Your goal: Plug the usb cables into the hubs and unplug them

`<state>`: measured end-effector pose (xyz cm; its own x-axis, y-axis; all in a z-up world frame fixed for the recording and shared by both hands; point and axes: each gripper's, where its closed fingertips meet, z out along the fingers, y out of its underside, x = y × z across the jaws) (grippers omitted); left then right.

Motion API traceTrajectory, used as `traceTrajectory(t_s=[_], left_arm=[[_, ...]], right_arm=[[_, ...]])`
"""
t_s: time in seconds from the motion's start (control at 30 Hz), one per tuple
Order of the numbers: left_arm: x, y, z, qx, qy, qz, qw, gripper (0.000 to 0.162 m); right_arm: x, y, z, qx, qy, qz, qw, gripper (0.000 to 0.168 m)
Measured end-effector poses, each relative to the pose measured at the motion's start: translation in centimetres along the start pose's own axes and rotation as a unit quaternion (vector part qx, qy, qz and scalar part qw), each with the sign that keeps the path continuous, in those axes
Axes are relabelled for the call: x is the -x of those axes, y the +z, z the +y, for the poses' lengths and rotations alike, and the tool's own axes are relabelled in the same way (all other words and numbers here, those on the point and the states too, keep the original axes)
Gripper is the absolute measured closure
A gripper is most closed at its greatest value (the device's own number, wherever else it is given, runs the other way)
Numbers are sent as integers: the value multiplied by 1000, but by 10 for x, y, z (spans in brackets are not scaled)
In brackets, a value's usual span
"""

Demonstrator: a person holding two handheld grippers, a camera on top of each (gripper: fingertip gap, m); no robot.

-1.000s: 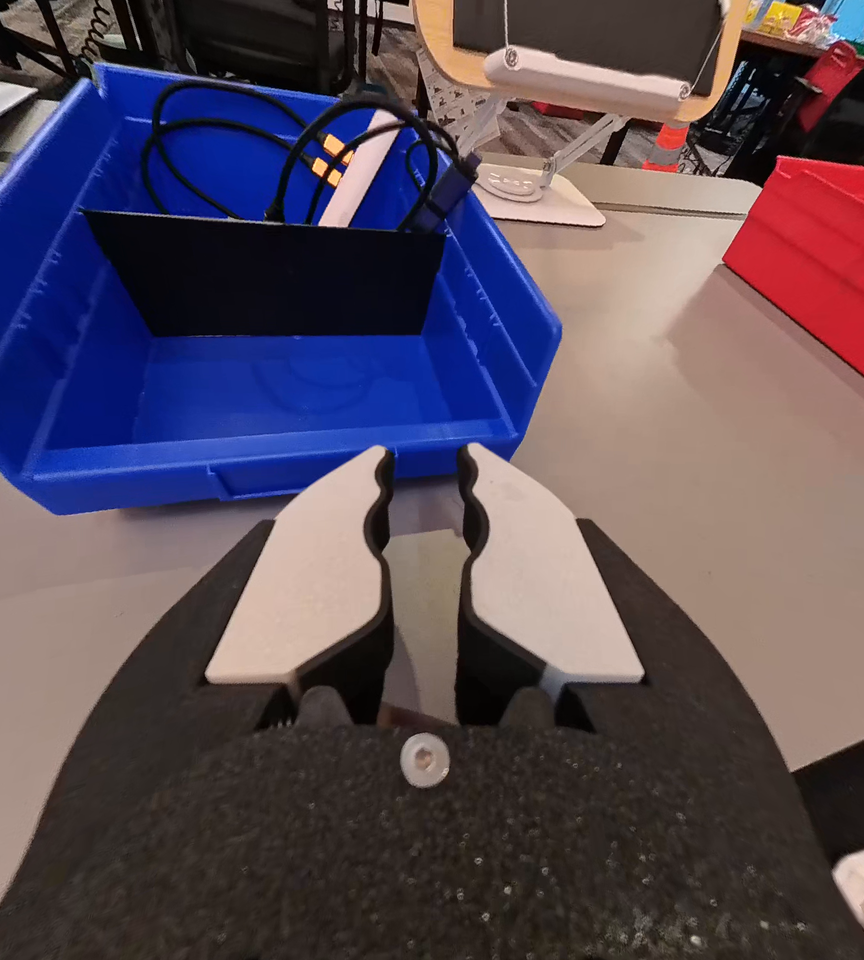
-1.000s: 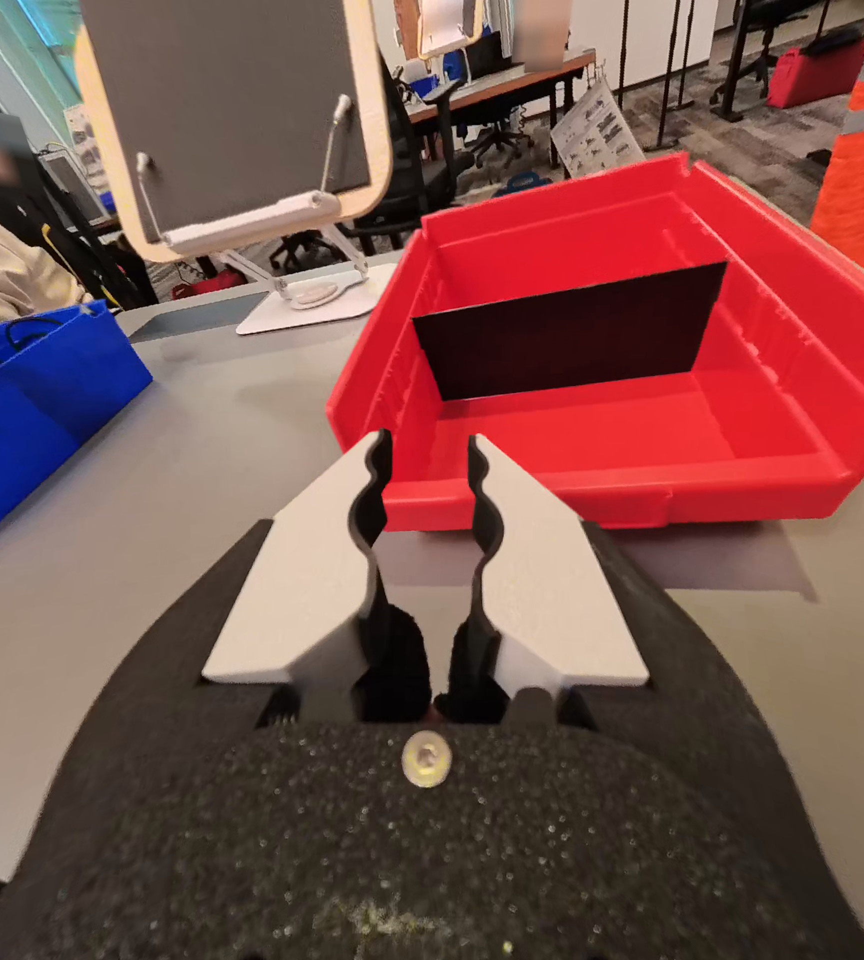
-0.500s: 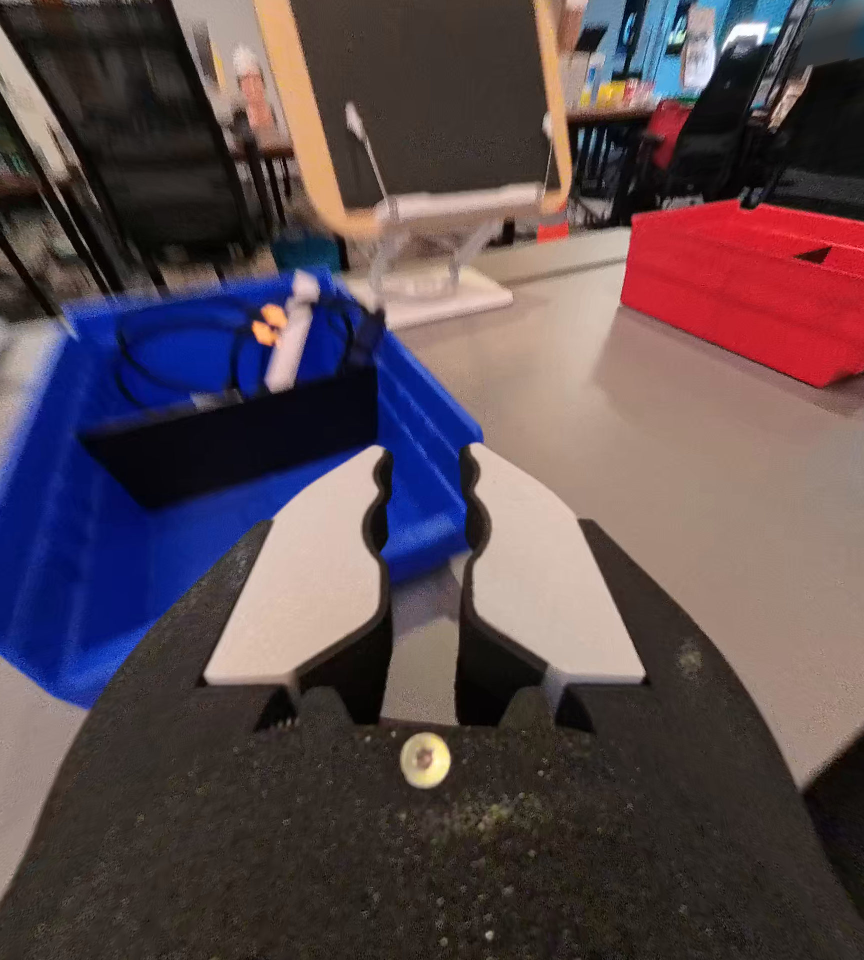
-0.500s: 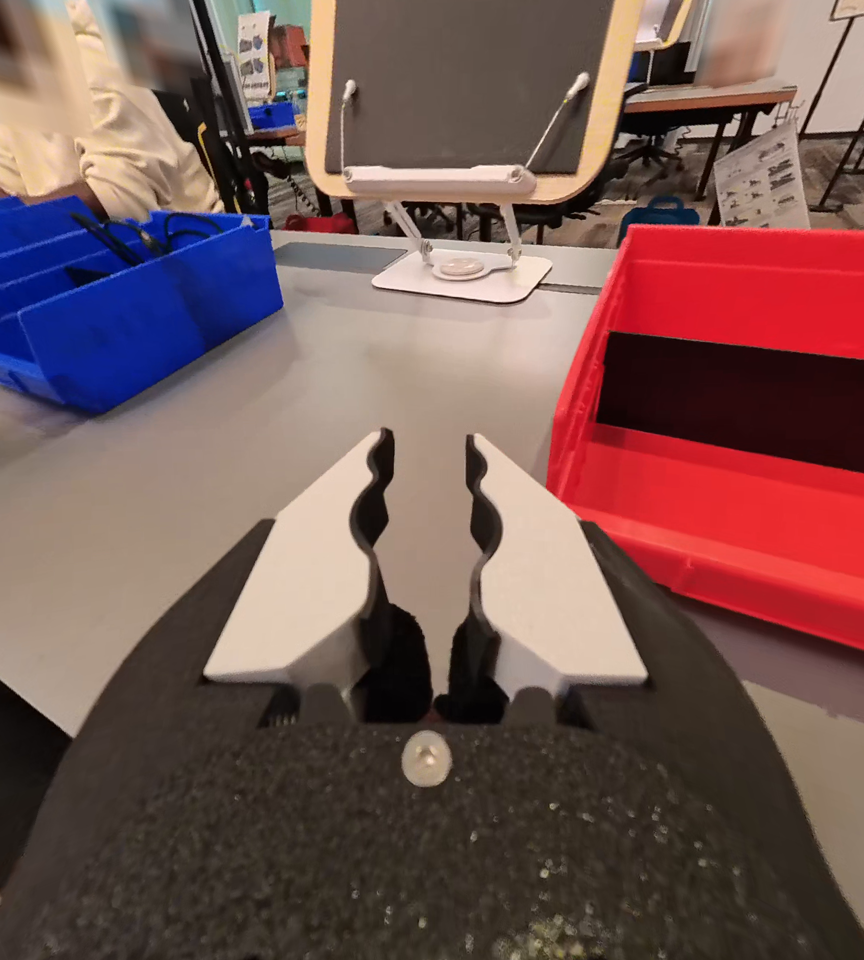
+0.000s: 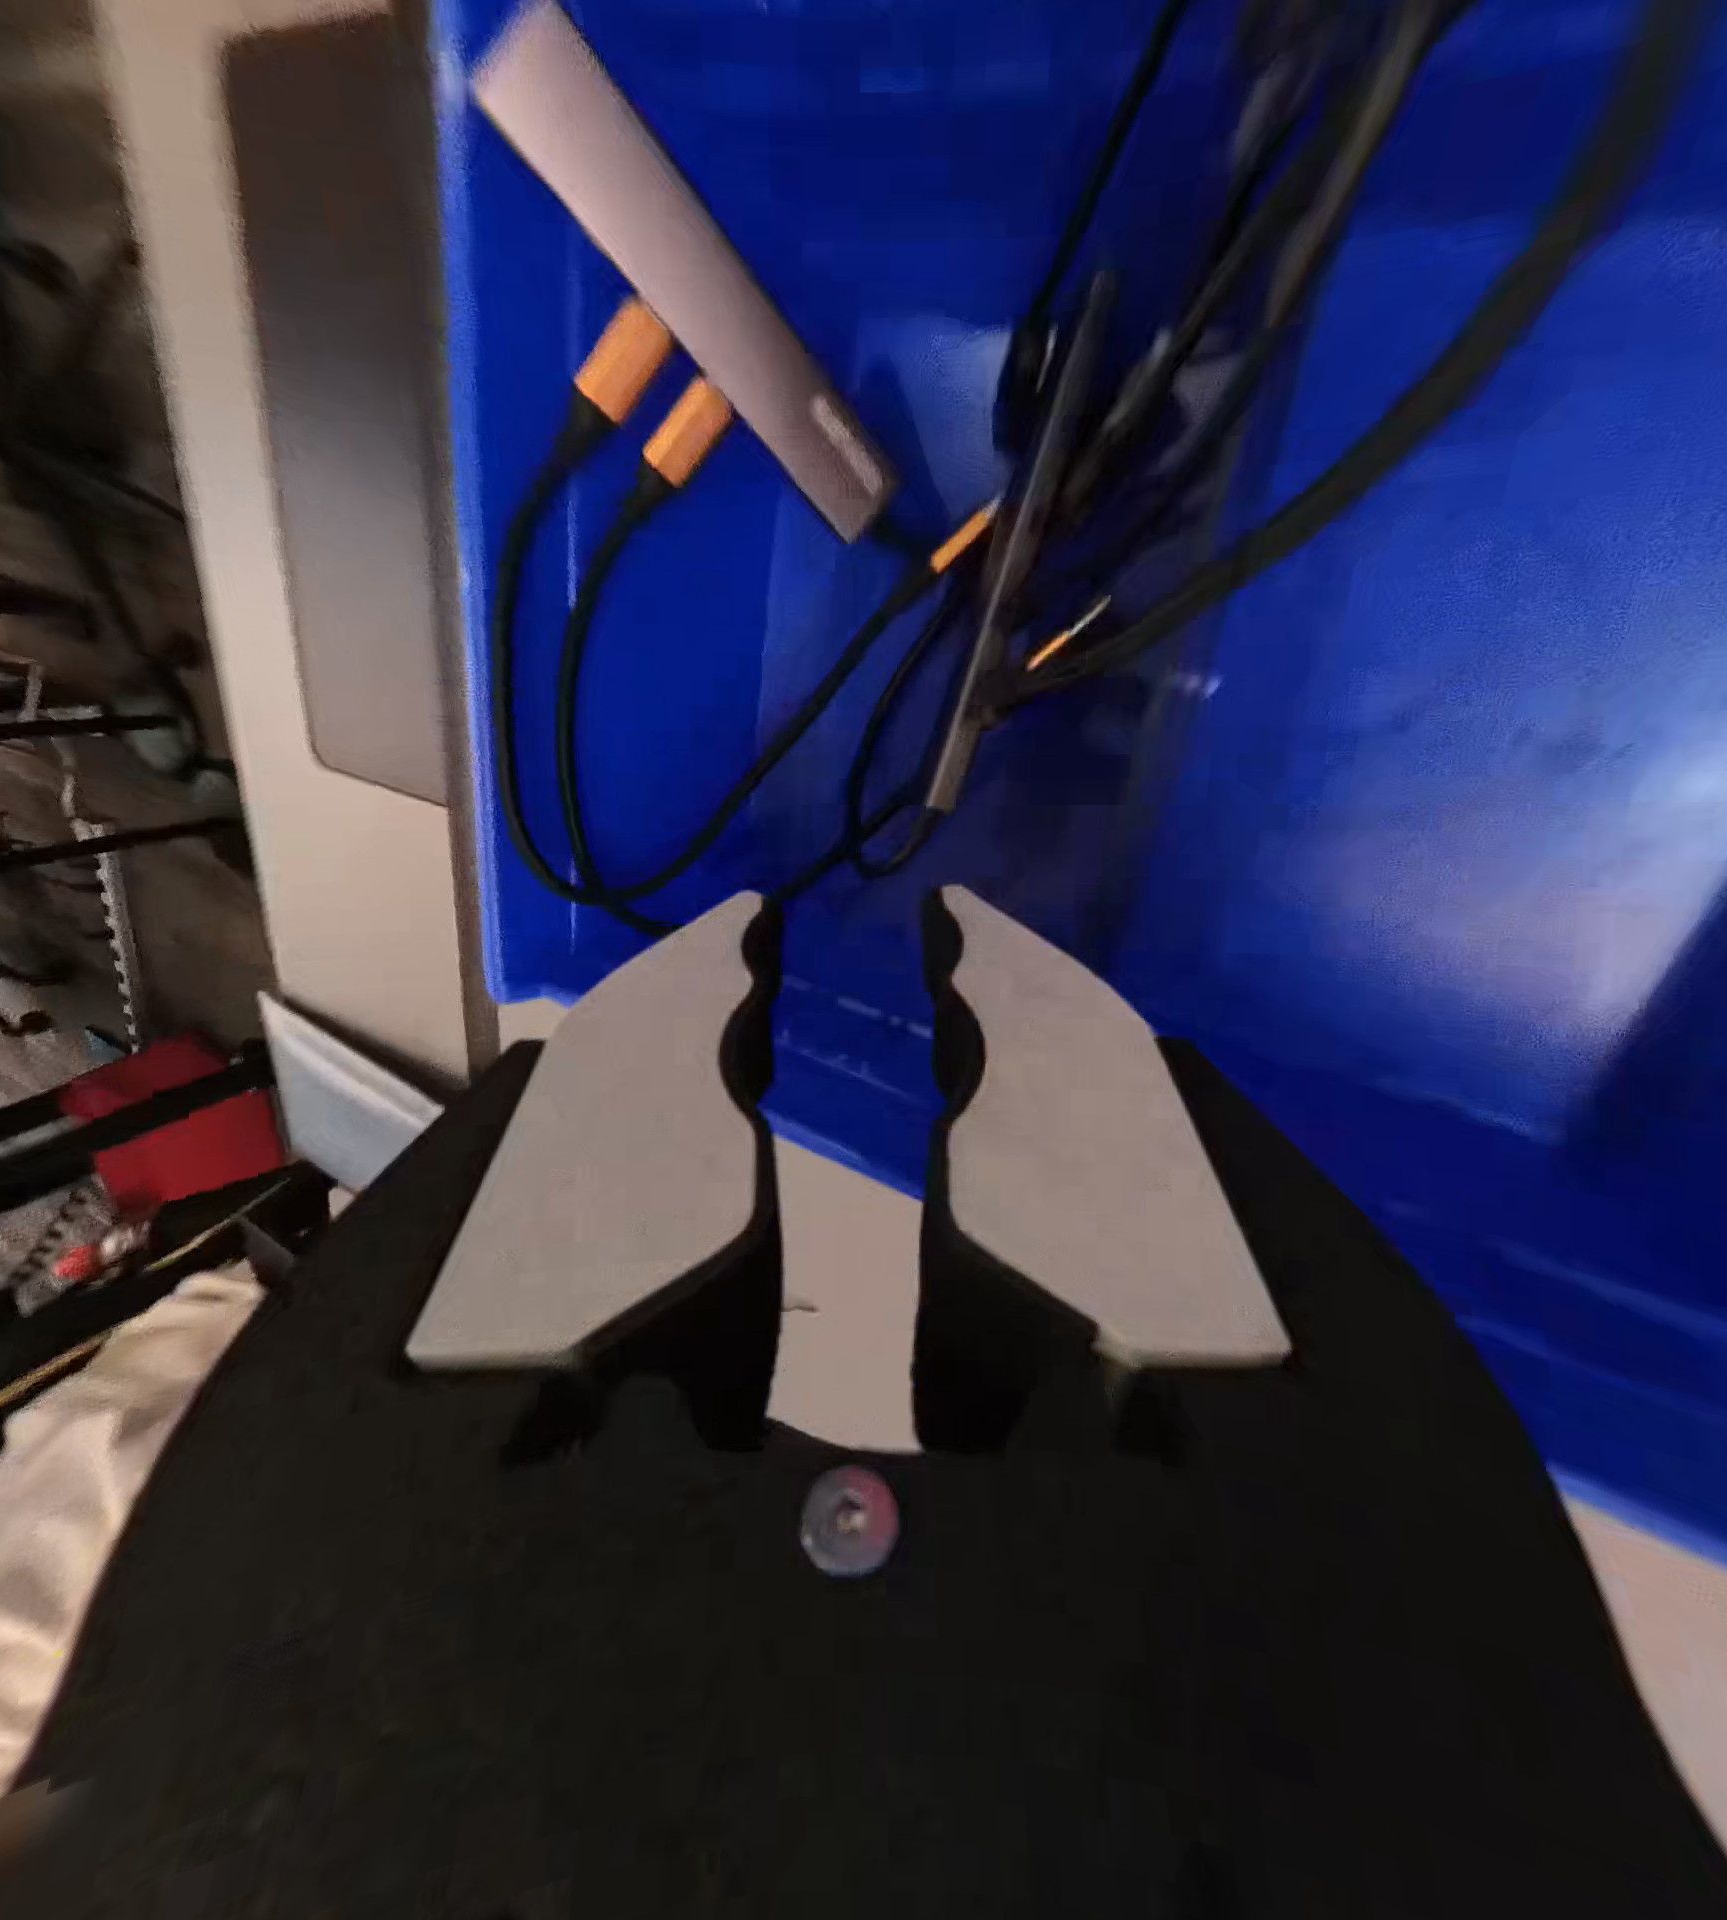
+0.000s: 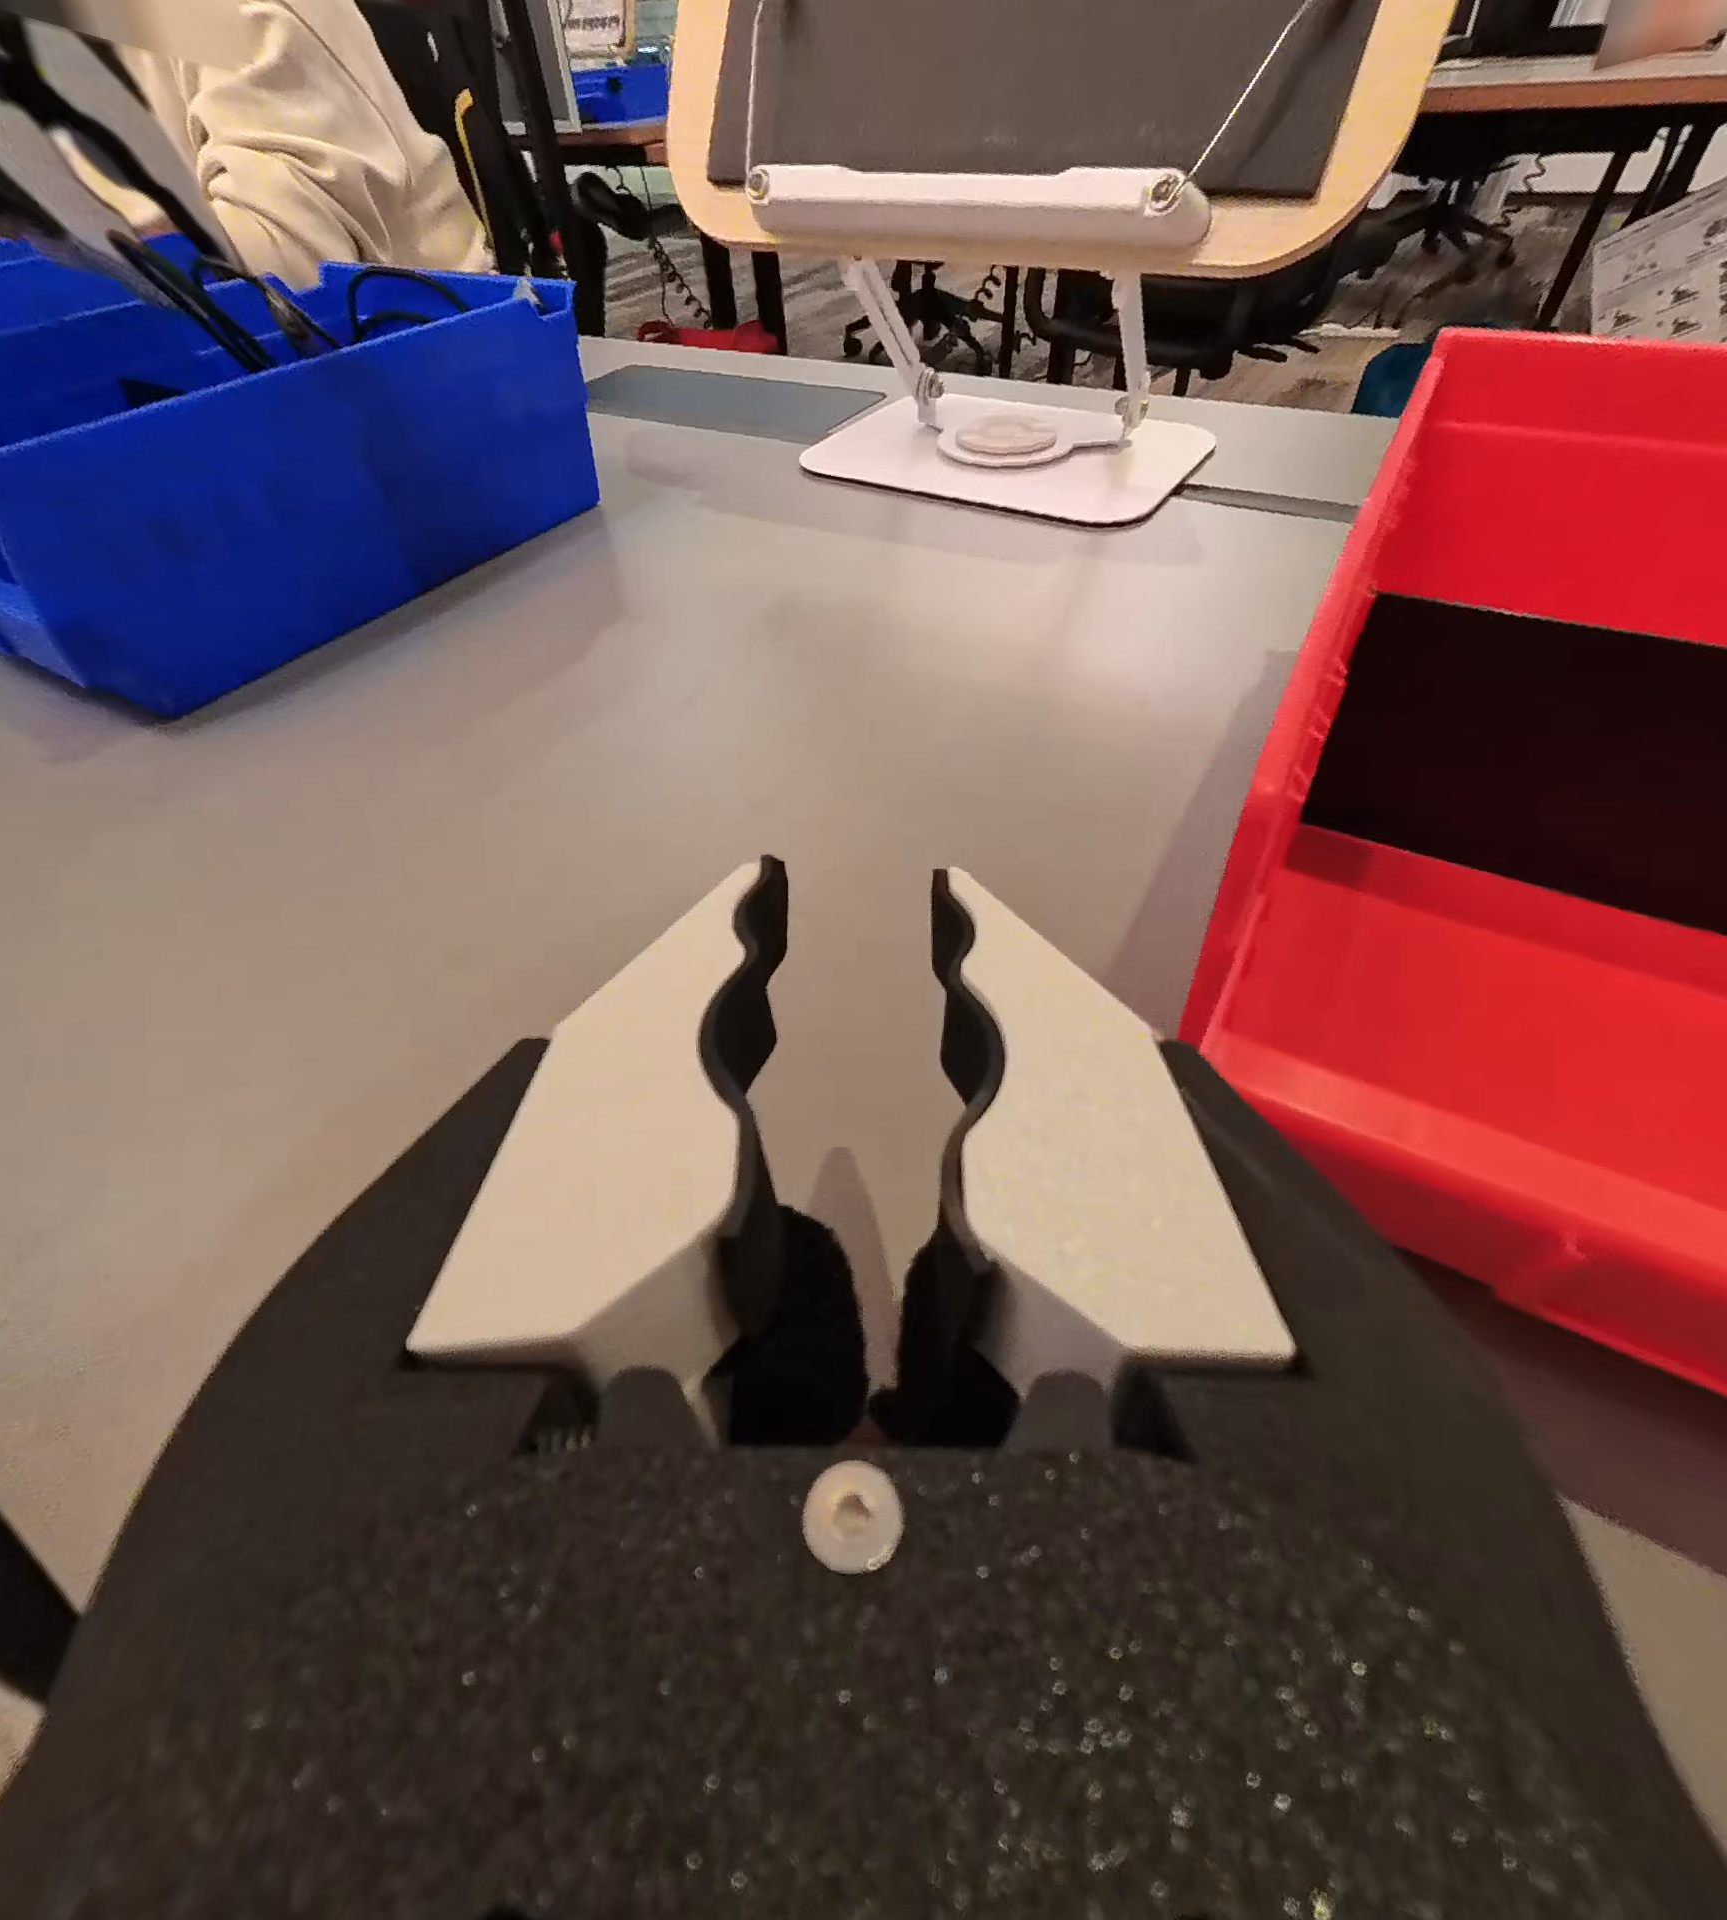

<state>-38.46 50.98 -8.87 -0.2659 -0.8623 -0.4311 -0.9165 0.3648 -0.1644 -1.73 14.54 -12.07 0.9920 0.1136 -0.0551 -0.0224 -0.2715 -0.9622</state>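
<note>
My left gripper (image 5: 851,904) is open and empty. It points down into the blue bin (image 5: 1461,831), just above a tangle of black cables (image 5: 568,727). A grey hub (image 5: 682,270) with two orange plugs (image 5: 651,395) lies farther in; the view is blurred. My right gripper (image 6: 859,873) is open and empty, low over the grey table (image 6: 630,779). It is between the blue bin (image 6: 267,520) on the left and the red bin (image 6: 1461,1091) on the right, touching neither.
The red bin has a black divider (image 6: 1565,769) across it. A tablet on a white stand (image 6: 1004,457) is at the table's back edge. A person in a cream sleeve (image 6: 319,145) is behind the blue bin. Chairs and desks are beyond. My right fingertips sit around 50 cm from my left ones.
My left gripper has swung from in front of the blue bin to over it, now looking down at the cables. My right gripper has turned left, from facing the red bin to the table's middle.
</note>
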Motion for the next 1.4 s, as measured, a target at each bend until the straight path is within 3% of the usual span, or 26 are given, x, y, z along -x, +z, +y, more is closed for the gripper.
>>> traceTrajectory(t_s=[0.17,0.23,0.43,0.57,0.8,0.97,1.17,1.3,1.4], left_arm=[[-21,38,-5,33,26,186,982,137],[-29,48,-2,62,42,224,972,137],[-35,78,-6,62,83,226,969,138],[-23,77,-17,21,90,161,983,150],[22,1,-46,-68,23,13,997,152],[27,-78,-80,-77,64,-58,993,152],[7,-165,-164,-109,166,-126,972,152],[-6,-221,-230,-150,223,-171,948,152],[-3,-247,-260,-151,244,-207,935,152]], right_arm=[[-7,4,-5,-16,52,-17,998,142],[-10,3,-6,-22,76,-22,997,142],[-18,2,-9,-41,137,-39,989,141],[-17,3,-9,-41,148,-46,987,141],[-3,5,-12,-41,106,-57,992,141],[19,10,-26,-52,28,-74,996,141],[69,28,-106,-102,-116,-129,979,136],[87,25,-169,-139,-212,-119,960,133],[85,11,-208,-177,-226,-95,953,133]])
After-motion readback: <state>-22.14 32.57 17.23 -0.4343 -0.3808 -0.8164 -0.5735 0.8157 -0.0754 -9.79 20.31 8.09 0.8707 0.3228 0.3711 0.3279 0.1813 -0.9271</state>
